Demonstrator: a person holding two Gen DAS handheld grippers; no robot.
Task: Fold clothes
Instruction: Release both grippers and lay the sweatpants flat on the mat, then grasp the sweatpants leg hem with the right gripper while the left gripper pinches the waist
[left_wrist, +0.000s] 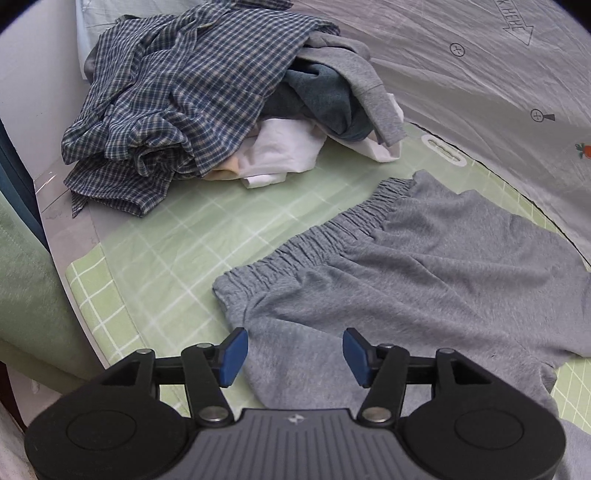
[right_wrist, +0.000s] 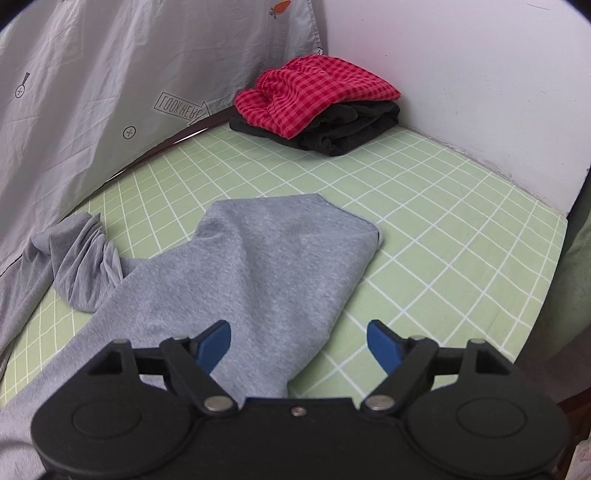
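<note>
Grey sweatpants: soft matt fleece knit, gathered elastic waistband. Checked shirt at 11 o'clock: thin woven cotton, crumpled. Green grid sheet: smooth matt cloth. Red gingham garment at 12 o'clock: crinkled weave. Left gripper fingers: matt blue pads, black plastic links, bright metal rivets.

Left tongs open over grey sweatpants, plaid shirt atop unfolded pile, green grid mat
</note>
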